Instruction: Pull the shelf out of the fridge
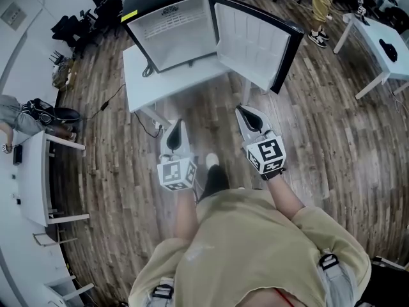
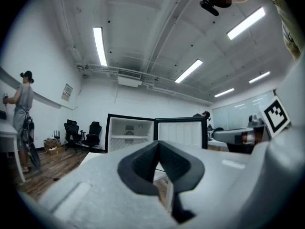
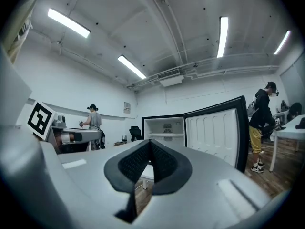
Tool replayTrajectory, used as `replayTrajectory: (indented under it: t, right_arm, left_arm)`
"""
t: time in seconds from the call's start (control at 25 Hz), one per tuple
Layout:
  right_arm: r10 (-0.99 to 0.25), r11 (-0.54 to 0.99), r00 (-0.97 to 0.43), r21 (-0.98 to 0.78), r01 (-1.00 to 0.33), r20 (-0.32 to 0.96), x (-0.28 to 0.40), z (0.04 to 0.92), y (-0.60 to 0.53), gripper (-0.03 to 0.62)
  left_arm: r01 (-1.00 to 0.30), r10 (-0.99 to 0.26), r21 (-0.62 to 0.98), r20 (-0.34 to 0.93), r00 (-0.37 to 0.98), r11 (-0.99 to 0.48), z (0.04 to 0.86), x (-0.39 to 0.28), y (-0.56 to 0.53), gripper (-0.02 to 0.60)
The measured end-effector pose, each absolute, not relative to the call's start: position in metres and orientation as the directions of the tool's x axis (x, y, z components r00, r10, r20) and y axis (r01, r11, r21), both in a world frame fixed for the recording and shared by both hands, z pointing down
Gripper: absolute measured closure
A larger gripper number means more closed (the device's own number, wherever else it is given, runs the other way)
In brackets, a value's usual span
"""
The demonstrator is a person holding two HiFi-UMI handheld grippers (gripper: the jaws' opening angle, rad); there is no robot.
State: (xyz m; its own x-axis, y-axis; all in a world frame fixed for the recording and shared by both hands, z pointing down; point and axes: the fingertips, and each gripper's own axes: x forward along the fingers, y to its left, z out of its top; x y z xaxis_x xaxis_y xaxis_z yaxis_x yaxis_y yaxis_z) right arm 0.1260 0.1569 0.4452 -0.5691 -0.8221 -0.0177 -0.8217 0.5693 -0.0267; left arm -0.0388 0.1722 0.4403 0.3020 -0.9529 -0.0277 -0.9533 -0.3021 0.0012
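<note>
Approach step, by the look: left gripper [image 1: 178,128] and right gripper [image 1: 245,112] hover short of the open fridge [image 1: 176,34], fingers [image 3: 131,165] pressed together, empty. Next they likely must spread and pinch the shelf [image 3: 165,134].

Wood-plank floor [image 1: 358,152] all over room. White table [image 1: 137,85] in upper middle of head view; thin black cable [image 1: 114,96] runs from beside it over floor to left. Black office chairs [image 1: 105,2] near far wall, upper left. Person in yellow trousers [image 1: 319,5] and black top stands upper right, near white desk [image 1: 374,37] with dark object [image 1: 388,50] on it. Second white desk [image 1: 32,184] along left edge; person in grey top [image 2: 24,101] and dark cap near it. Long strip lights [image 2: 99,46] on white ceiling. Small poster [image 2: 67,92] on wall.
</note>
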Motion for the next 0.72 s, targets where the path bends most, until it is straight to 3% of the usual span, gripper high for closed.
replayTrajectory:
  t: [0.72]
  right_arm:
    - [-0.862,0.507,-0.507,-0.004,-0.862,0.022,0.037,0.444,-0.033,0.591]
  left_arm:
    - [-0.943,-0.943,0.016,-0.039,0.331,-0.332,0.437,-0.129,-0.022,0.581]
